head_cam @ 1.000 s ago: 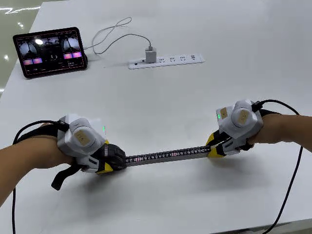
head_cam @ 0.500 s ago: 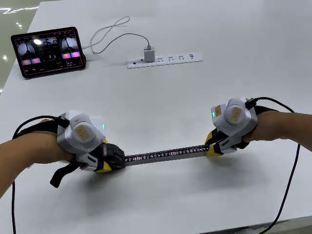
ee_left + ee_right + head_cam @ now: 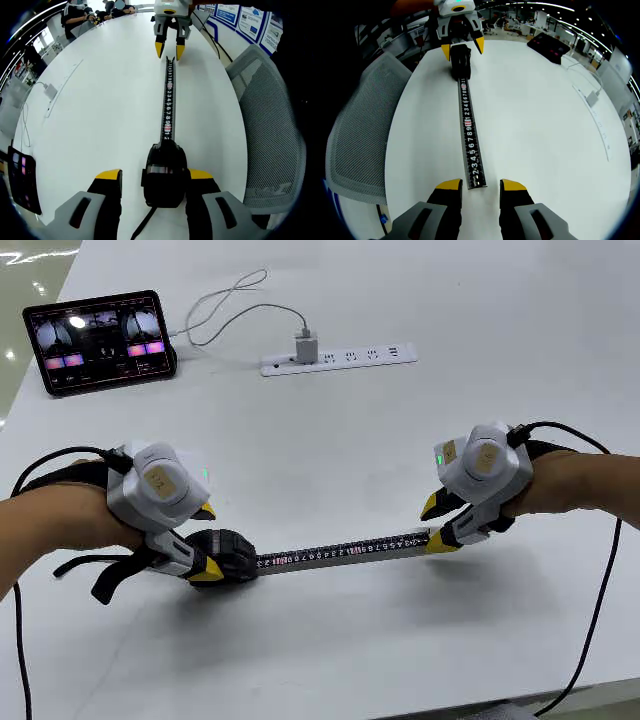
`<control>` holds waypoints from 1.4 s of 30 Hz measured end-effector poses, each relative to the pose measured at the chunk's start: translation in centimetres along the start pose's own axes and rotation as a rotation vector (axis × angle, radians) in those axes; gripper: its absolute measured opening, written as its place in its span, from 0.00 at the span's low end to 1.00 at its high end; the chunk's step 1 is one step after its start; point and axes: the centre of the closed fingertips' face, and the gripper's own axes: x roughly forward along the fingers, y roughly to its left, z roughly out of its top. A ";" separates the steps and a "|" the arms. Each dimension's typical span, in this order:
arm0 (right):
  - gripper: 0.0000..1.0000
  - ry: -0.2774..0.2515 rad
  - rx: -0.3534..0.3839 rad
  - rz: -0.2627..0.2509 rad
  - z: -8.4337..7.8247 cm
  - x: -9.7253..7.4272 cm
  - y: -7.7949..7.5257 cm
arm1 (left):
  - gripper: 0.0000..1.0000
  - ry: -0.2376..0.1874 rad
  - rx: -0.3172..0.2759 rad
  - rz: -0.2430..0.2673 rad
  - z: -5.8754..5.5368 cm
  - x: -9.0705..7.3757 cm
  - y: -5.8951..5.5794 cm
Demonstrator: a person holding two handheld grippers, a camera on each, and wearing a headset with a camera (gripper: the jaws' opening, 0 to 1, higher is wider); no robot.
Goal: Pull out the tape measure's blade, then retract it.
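Now the left gripper (image 3: 207, 543), open, straddles the case (image 3: 228, 555) on the desk (image 3: 330, 440). The right gripper (image 3: 432, 528) gapes, blade tip (image 3: 475, 183) loose between its jaws.

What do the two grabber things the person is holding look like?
The left gripper and right gripper match. Each has a rounded light-grey shell with a tan square patch on top, a tiny green light, and dark jaws with yellow tips. A black right-hand cable and a black left-hand cable trail from them. The person's forearms are bare, with no sleeves.
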 end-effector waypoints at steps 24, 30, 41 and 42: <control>0.65 -0.073 0.128 -0.118 -0.1 -1.9 -1.0 | 0.86 -0.102 -0.203 0.048 0.0 -1.0 0.7; 0.73 -0.073 0.155 -0.115 -0.6 -2.0 -0.7 | 0.99 -0.142 -0.232 0.081 0.0 -1.1 1.1; 0.92 -0.145 0.251 -0.157 -0.9 -2.7 -1.0 | 0.99 -0.250 -0.357 0.165 -0.3 -2.2 2.3; 0.94 -0.162 0.262 -0.159 -0.7 -2.8 -1.0 | 0.99 -0.259 -0.383 0.177 -0.4 -2.3 2.5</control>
